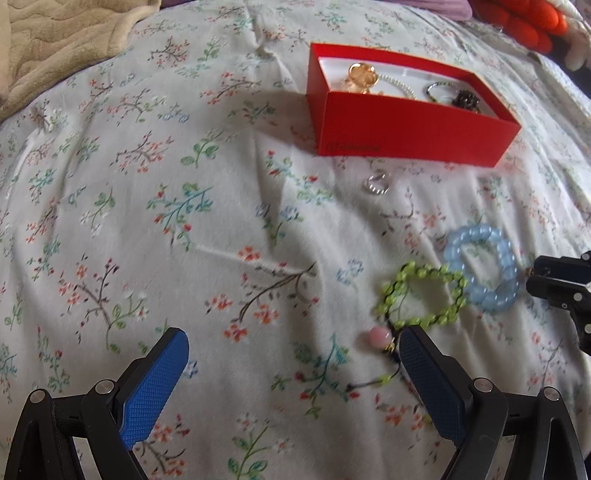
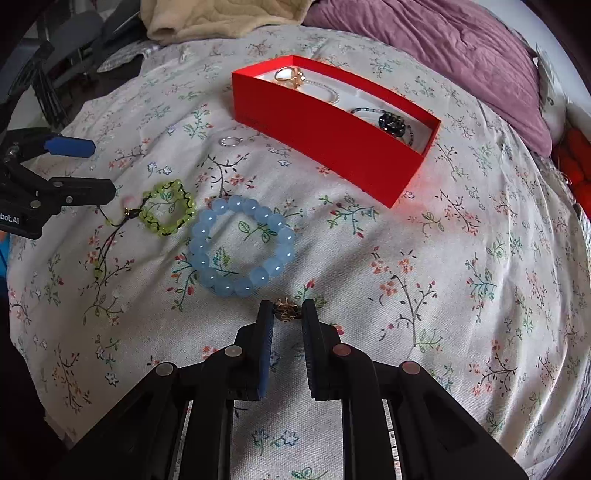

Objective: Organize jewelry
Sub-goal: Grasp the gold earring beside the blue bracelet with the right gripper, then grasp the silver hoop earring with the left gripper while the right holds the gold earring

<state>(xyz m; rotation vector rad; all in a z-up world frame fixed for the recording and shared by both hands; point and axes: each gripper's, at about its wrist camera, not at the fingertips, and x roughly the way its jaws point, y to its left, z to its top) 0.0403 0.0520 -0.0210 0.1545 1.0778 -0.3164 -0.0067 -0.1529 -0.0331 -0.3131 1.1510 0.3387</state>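
right tool pinching a tiny gold charm, left tool wide apart

so the right tool (image 2: pixel 287 312) has its fingers drawn in tight on a little gold charm (image 2: pixel 285 309), clamped right at the tips, just above the floral bedsheet (image 2: pixel 461 288). can't tell what the charm is exactly, it's small and half hidden between the pads.

the left tool (image 1: pixel 293 350) hangs over the sheet with its blue pads spread far apart and nothing between them. its right pad sits just beside the green bracelet (image 1: pixel 423 301), near the pink bead (image 1: pixel 380 336) on that bracelet's cord, but whether it's touching i can't tell.

stuff on the bed:
- blue bracelet (image 2: pixel 242 246), chunky pale beads, lying flat just beyond the right tool's tips
- green bracelet, to the left of the blue one in the right wrist view, the two touching or nearly so
- a small silver ring (image 2: pixel 231 141) lying by itself between the bracelets and the box

the red box (image 2: pixel 332 147) sits open farther back on the bed. inside there's a gold ring (image 2: pixel 290 76), a pearl strand (image 2: pixel 330 90) and a dark beaded piece (image 2: pixel 391 122) on the white lining.

beige blanket (image 2: pixel 221 18) and a purple duvet (image 2: pixel 443 40) bunched up at the far end.
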